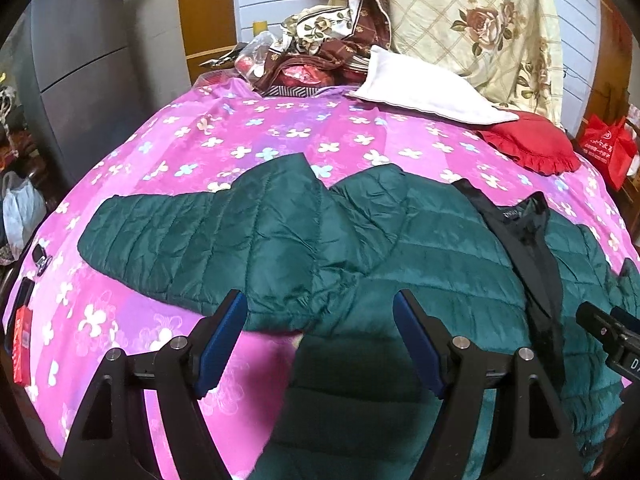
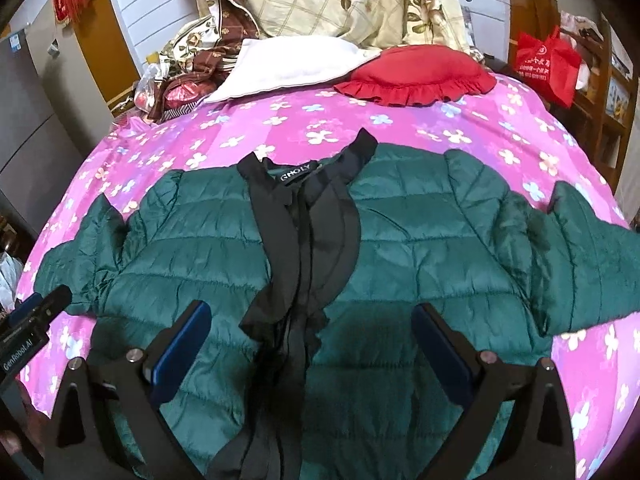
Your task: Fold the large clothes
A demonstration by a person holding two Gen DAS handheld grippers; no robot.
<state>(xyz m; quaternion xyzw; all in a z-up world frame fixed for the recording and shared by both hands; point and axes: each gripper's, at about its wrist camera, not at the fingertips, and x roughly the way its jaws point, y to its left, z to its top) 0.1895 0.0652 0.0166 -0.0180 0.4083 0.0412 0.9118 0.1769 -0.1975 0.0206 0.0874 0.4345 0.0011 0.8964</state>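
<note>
green quilted jacket (image 2: 400, 248) lies spread flat on the pink flowered bed (image 2: 280, 120), filling the lower half of both views. left tool (image 1: 320, 320) and right tool (image 2: 312, 332) hover above it, jaws wide apart, holding nothing.

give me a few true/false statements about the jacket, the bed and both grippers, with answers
1. The green jacket lies spread on a pink flowered bedcover. True.
2. The left gripper is clamped on a sleeve. False: it is open, holding nothing.
3. A red frilled cushion sits beyond the jacket's collar. True.
4. The jacket is already folded in half. False: both sleeves lie stretched out sideways.
5. The right gripper is open above the jacket's black front trim. True.
</note>
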